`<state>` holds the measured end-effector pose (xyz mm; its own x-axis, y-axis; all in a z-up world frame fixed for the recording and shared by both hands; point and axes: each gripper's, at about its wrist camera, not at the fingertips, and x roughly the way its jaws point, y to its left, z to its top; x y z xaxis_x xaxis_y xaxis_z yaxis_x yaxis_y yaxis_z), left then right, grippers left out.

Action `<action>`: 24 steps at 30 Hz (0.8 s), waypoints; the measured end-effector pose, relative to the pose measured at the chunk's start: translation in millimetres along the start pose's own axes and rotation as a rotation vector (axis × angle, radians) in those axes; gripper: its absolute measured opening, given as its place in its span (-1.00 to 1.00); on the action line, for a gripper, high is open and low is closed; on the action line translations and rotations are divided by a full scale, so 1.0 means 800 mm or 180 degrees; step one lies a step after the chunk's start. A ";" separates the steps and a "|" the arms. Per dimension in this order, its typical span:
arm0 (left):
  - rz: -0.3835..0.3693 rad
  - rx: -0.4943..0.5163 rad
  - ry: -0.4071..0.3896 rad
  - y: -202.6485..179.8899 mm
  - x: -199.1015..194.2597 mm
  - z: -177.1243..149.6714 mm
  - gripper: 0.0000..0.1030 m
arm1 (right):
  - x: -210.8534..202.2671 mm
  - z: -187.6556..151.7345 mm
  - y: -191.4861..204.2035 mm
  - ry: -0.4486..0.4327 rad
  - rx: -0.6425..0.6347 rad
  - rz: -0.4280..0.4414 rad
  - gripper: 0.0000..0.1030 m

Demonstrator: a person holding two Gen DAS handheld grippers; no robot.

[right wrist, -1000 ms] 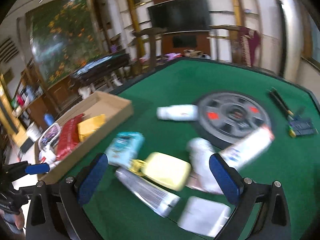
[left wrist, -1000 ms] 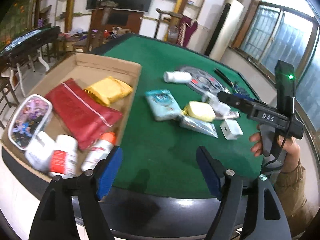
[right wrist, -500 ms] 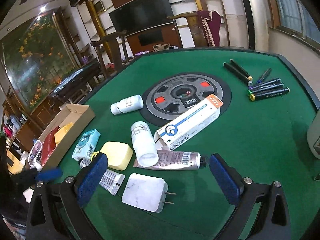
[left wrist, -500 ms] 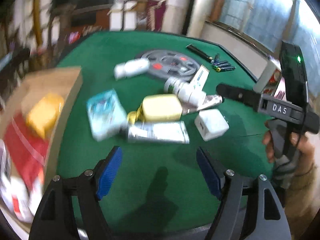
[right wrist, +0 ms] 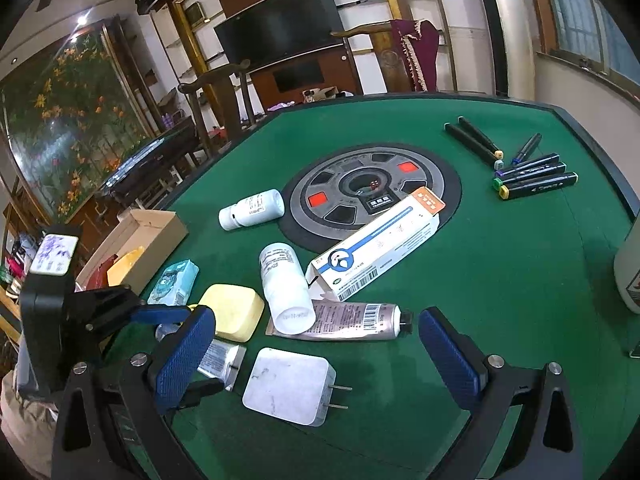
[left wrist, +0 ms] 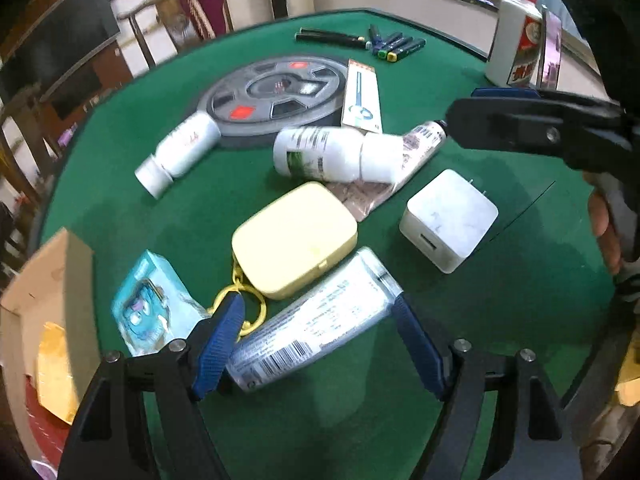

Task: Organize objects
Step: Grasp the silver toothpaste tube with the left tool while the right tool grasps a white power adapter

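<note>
Green felt covers the tabletop (left wrist: pixel 460 320), where loose toiletries lie heaped toward its near edge. Left wrist view: the left gripper (left wrist: pixel 316 344) stands wide open, holding nothing, with the silver tube (left wrist: pixel 316 324) lying diagonally between its blue pads, the left pad at the tube's lower end; the straddle suggests this tube is the next pick. Just beyond lie the yellow case (left wrist: pixel 294 238) with its key ring, the teal packet (left wrist: pixel 154 304) beside the cardboard box (left wrist: pixel 48 292) at the left edge, and the white charger (left wrist: pixel 448 220) to the right. This view alone shows the yellow pouch inside the box, the likely destination. Right wrist view: the right gripper (right wrist: pixel 316 356) is likewise fully spread and empty, hanging over the charger (right wrist: pixel 286 386) near the near edge, apparently waiting its turn. Only here do the charger's prongs, the full carton (right wrist: pixel 378 250) leaning on a white bottle (right wrist: pixel 285 286), and the marker pens (right wrist: pixel 528 172) toward the far right corner read clearly; the silver tube is mostly hidden behind a blue pad.
</note>
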<state>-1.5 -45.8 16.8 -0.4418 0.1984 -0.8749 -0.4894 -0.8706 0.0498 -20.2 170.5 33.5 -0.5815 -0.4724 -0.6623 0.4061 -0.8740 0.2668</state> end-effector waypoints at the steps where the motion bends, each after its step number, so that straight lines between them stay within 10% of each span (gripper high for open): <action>1: 0.0028 -0.0008 -0.0009 0.000 0.000 -0.004 0.50 | 0.000 0.000 0.001 0.0002 -0.0006 -0.0008 1.00; 12: 0.0035 -0.0236 -0.0115 -0.016 -0.021 -0.036 -0.40 | 0.004 -0.002 0.000 0.0036 0.0026 -0.0077 1.00; 24: 0.0270 -0.0586 -0.0147 -0.022 -0.026 -0.044 -0.45 | 0.009 -0.025 0.017 0.0188 -0.0198 -0.0153 0.81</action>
<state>42.8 -50.5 17.2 -0.5117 0.1375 -0.8481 -0.3051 -0.9518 0.0298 -4.8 157.1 18.1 -0.5596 -0.4210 -0.7139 0.4229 -0.8859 0.1909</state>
